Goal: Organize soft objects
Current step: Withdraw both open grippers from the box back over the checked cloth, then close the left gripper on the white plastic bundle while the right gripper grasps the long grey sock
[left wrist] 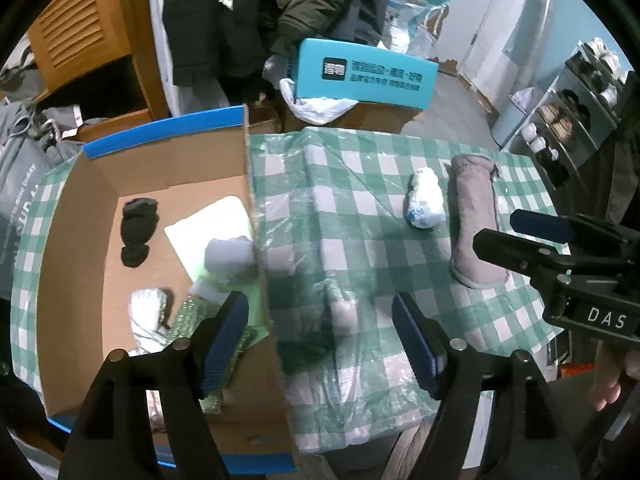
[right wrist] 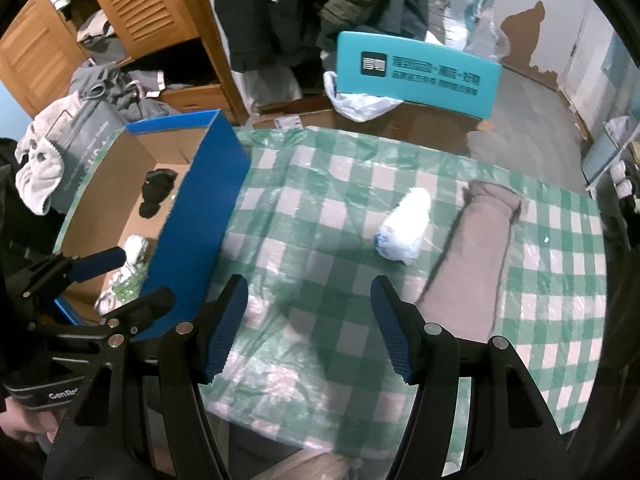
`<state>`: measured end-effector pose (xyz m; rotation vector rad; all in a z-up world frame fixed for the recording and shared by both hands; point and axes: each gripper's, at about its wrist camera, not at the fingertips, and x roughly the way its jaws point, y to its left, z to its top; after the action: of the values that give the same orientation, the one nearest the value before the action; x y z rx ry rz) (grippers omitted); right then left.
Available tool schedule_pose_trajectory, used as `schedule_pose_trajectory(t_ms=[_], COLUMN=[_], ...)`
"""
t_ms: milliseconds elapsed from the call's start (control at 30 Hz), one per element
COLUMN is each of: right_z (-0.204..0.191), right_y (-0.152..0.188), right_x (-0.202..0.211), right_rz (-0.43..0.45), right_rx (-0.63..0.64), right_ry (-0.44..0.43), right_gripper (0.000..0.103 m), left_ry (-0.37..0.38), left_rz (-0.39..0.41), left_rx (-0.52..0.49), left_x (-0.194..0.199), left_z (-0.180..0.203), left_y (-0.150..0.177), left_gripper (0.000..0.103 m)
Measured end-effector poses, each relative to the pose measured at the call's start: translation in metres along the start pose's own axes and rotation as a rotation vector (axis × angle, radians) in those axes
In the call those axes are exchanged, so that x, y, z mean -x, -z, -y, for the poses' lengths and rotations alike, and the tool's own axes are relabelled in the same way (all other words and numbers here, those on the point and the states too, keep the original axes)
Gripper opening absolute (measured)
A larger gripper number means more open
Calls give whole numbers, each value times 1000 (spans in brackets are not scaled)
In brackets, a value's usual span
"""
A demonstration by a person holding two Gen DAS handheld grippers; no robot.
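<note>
A cardboard box [left wrist: 100, 184] with a blue rim stands on the left of the green-checked table [left wrist: 360, 200]. In it lie a black sock [left wrist: 136, 232], a pale grey-blue bundle [left wrist: 230, 258], a silvery white item [left wrist: 148, 316] and a white pad [left wrist: 212, 220]. On the cloth to the right lie a white rolled sock [left wrist: 426, 200] [right wrist: 404, 228] and a long grey-pink roll [left wrist: 476, 224] [right wrist: 476, 264]. My left gripper [left wrist: 320, 340] [right wrist: 132, 280] hangs open over the box's right wall, holding nothing. My right gripper [right wrist: 308, 332] [left wrist: 500, 228] is open above bare cloth, short of the two rolls.
Behind the table sit a teal box [left wrist: 360, 76], a white plastic bag [left wrist: 316, 106], hanging dark jackets [left wrist: 248, 12] and a wooden louvred cabinet [right wrist: 136, 4]. A shoe rack [left wrist: 568, 120] stands at the far right. Grey clothes [right wrist: 108, 88] pile up left of the box.
</note>
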<state>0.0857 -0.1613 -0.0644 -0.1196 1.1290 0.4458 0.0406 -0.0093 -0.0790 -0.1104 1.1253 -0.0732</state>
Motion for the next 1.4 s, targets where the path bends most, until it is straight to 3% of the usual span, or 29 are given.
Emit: schedule_pose_trajectory(t_ms=[833,1400], right_z=[93,131], right_y=[19,3], right_x=[-25,-72], right_rz=[-50,-83], right_rx=[-152,-224], right_ry=[104,165], right_gripper=[63,63], left_ry=[43,72], left_rz=[-101,-142], left_rx=[-126,-102], left_x=[-55,-108], left_z=[72,84], left_y=[-19,-44], left_gripper=[81,81])
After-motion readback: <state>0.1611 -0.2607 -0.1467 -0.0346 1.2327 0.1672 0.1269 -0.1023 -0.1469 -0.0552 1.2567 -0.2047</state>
